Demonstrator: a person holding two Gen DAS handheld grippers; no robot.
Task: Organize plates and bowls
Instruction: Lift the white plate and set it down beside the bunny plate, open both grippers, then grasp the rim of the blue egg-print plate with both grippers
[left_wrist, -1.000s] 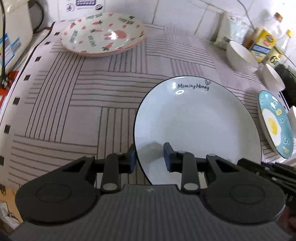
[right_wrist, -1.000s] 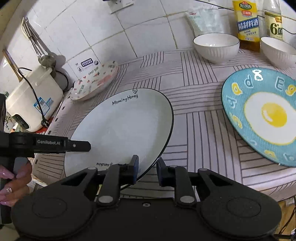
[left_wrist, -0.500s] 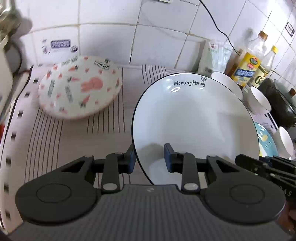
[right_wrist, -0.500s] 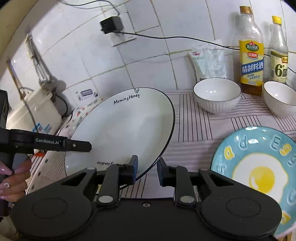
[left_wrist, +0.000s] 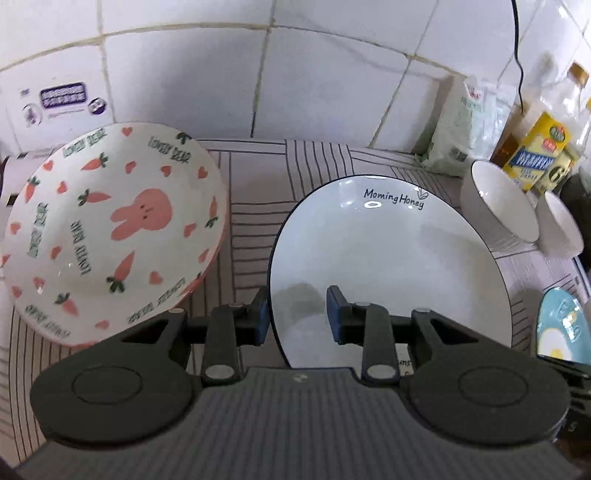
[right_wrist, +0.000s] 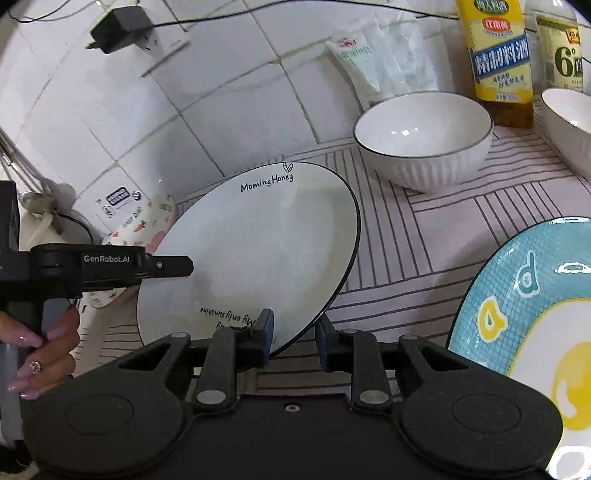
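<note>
A white plate with a black rim, lettered "Morning Honey" (left_wrist: 391, 258), is held above the striped cloth by both grippers. My left gripper (left_wrist: 297, 314) is shut on its left edge. My right gripper (right_wrist: 293, 336) is shut on its near right edge; the plate also shows in the right wrist view (right_wrist: 255, 254). A pink rabbit-and-carrot plate (left_wrist: 107, 236) lies to the left near the tiled wall. A blue fried-egg plate (right_wrist: 532, 314) lies to the right. Two white bowls (right_wrist: 424, 140) (right_wrist: 569, 125) stand at the back right.
Two bottles (right_wrist: 498, 55) and a white packet (right_wrist: 376, 62) stand against the tiled wall (left_wrist: 295, 66) behind the bowls. A charger plug (right_wrist: 118, 27) hangs on the wall. A white appliance (right_wrist: 48, 229) sits at the far left.
Both grippers carried the white plate up off the cloth and toward the back wall and the rabbit plate, which now looms larger at the left. Both grips held.
</note>
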